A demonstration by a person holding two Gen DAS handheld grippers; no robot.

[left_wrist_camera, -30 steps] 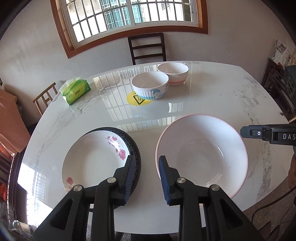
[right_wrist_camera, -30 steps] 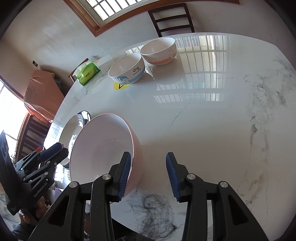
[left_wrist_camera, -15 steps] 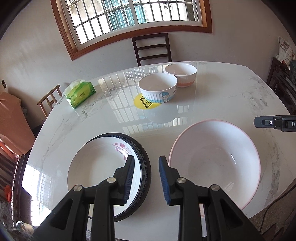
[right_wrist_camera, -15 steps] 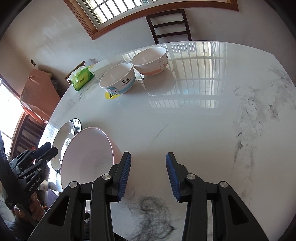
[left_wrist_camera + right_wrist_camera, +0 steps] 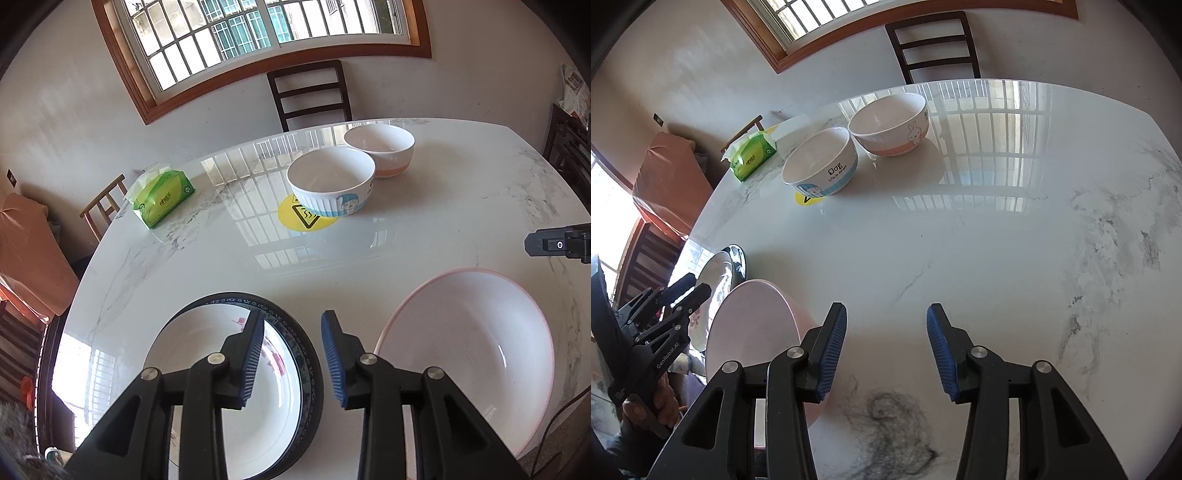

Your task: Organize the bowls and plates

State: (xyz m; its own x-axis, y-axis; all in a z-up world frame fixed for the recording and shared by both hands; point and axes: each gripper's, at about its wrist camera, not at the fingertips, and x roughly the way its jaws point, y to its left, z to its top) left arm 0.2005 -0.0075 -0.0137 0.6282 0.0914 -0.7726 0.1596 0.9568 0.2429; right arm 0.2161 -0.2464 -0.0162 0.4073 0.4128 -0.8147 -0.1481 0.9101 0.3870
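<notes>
Left gripper (image 5: pixel 291 354) angles down over the dark-rimmed plate (image 5: pixel 308 354) on the desk (image 5: pixel 424 221); right gripper (image 5: pixel 886 350) hangs beside the pink-rimmed bowl (image 5: pixel 753 332). Both sets of fingers, just widened, stand spread and hold nothing. Only the right view shows the holding hand (image 5: pixel 652 410). Bowls sit mouth-up.

A white marble table (image 5: pixel 461 206) carries everything. At its middle a yellow warning sticker (image 5: pixel 301 218) lies flat — the blue-banded bowl (image 5: pixel 331 186) sits on its far edge, the orange-banded bowl (image 5: pixel 380 149) touching just beyond. Left of the sticker lies a green tissue pack (image 5: pixel 162 197). Nearer than the sticker: a dark-rimmed plate (image 5: pixel 310 354) with a floral plate nested in it (image 5: pixel 258 417) — and, right, a large pink-rimmed bowl (image 5: pixel 469 354).
</notes>
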